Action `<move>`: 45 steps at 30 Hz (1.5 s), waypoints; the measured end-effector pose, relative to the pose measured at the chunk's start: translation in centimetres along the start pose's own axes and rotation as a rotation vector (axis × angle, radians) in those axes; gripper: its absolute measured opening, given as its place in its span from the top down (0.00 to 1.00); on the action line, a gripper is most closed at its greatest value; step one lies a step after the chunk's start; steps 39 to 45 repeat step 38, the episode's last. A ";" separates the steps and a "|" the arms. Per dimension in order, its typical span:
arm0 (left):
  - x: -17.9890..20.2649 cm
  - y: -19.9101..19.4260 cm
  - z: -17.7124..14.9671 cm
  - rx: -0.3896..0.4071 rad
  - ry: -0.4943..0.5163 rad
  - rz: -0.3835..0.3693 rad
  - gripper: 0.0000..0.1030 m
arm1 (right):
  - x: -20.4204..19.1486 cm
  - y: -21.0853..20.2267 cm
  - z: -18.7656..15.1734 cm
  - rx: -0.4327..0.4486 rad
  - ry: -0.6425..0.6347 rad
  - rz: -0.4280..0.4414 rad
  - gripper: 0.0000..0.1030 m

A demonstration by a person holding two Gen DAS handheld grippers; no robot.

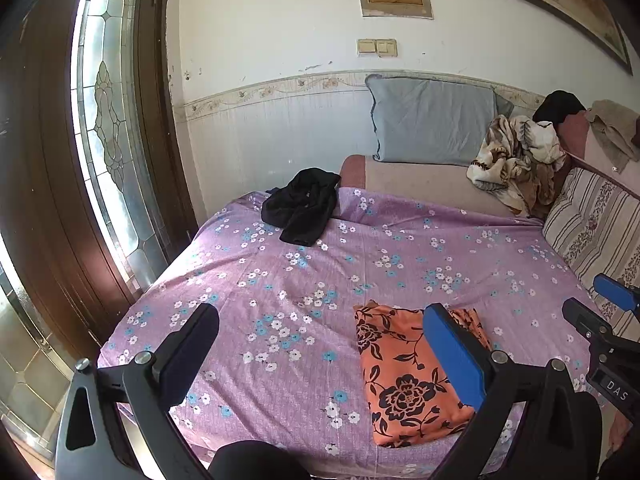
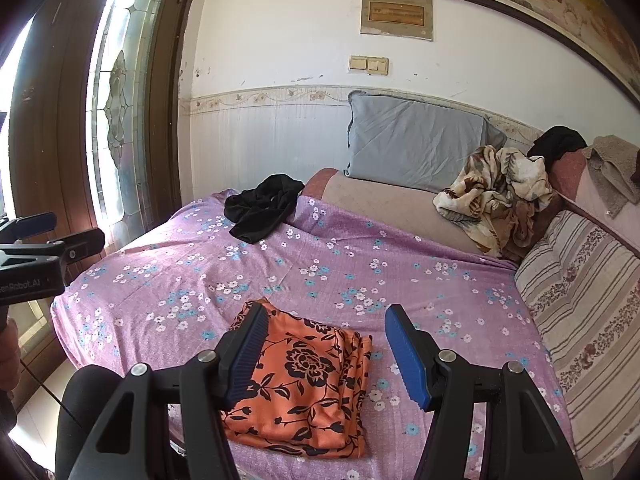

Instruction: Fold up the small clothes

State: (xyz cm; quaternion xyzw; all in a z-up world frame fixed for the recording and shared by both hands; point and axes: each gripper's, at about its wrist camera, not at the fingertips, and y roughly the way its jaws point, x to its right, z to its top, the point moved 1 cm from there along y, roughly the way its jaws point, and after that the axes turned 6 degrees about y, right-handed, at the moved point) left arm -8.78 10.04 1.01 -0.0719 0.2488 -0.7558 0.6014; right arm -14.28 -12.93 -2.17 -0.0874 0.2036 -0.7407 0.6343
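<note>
An orange cloth with black flowers (image 1: 404, 376) (image 2: 304, 384) lies folded into a neat rectangle near the front edge of the bed, on the purple flowered sheet (image 1: 360, 248) (image 2: 360, 264). My left gripper (image 1: 320, 320) hovers open above the sheet, its right finger over the cloth's right side, nothing between the fingers. Above the folded cloth my right gripper (image 2: 326, 318) is held open and empty, the cloth lying below the gap. A crumpled black garment (image 1: 302, 204) (image 2: 260, 206) lies at the far left corner of the sheet.
A grey pillow (image 1: 432, 120) (image 2: 416, 140) leans on the wall. A beige patterned blanket (image 1: 516, 160) (image 2: 496, 200) and dark clothes are heaped at the back right. A striped cushion (image 1: 592, 224) (image 2: 580, 312) lines the right side. A brown door with glass (image 1: 104, 128) stands left.
</note>
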 end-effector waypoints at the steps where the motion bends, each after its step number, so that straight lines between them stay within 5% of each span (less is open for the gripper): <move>1: -0.1 0.0 -0.1 -0.007 0.000 0.003 0.01 | -0.1 0.2 0.0 -0.003 -0.001 0.002 0.37; 7: -1.0 -0.6 -0.4 -0.052 0.011 0.034 0.01 | -1.3 2.0 0.7 -0.008 0.028 0.065 0.37; 15: -3.2 -2.9 0.5 -0.015 -0.027 0.102 0.01 | -4.5 2.8 3.3 0.035 0.011 0.165 0.37; 30: -1.0 -2.6 2.8 0.008 -0.001 -0.017 0.01 | -2.8 3.5 4.2 0.046 0.026 0.138 0.37; 35: -1.5 -2.8 3.9 0.074 -0.052 -0.074 0.01 | -2.3 4.7 4.5 0.030 0.034 0.134 0.37; 45: -1.8 -2.6 4.7 0.114 -0.065 -0.055 0.01 | -1.6 5.8 4.7 0.013 0.061 0.145 0.37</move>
